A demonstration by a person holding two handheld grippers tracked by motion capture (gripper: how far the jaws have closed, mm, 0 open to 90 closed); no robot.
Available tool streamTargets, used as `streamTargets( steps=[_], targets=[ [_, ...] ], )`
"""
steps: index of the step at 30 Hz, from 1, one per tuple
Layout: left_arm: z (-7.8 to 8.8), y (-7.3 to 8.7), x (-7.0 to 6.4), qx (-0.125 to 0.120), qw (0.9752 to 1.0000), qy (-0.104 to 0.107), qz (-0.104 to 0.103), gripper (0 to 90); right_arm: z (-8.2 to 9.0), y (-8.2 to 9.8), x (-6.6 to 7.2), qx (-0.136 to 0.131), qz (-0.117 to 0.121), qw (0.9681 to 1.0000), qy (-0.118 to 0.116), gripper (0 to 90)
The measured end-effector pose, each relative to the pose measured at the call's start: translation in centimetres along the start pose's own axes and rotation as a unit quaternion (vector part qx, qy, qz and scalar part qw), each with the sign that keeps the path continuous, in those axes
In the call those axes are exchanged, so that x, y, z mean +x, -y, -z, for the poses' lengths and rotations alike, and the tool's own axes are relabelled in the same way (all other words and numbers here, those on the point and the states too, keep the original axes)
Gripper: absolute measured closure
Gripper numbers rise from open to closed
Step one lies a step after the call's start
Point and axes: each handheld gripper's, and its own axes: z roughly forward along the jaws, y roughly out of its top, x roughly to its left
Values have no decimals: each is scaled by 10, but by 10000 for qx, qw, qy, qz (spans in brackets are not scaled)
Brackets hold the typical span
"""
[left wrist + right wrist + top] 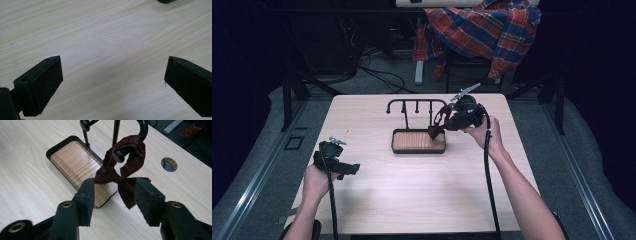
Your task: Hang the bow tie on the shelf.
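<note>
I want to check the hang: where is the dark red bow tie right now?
The bow tie hangs by its loop from the right-end hook of the black rack, over the right end of the wooden tray, between the jaws of the right gripper.

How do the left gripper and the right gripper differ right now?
The left gripper rests low over bare table with jaws wide apart; the right gripper is raised at the stand, jaws narrower. Nothing lies between the left's jaws; the dark red bow tie, hung on the stand's hook, dangles between the right's. Both are open.
</note>
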Motion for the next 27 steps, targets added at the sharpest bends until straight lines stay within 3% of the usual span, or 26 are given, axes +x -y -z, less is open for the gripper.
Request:
streamTargets(
  steps=[13,19,27],
  targets=[
    [0,0,-1,19,10000,23,-9,16,26,16,13,327,205,9991,-147,186],
    [0,0,-1,19,10000,28,-6,16,38,29,18,391,312,9986,-151,151],
    [0,0,0,20,10000,36,-9,16,43,52,21,551,287,9979,-208,113]
  ],
)
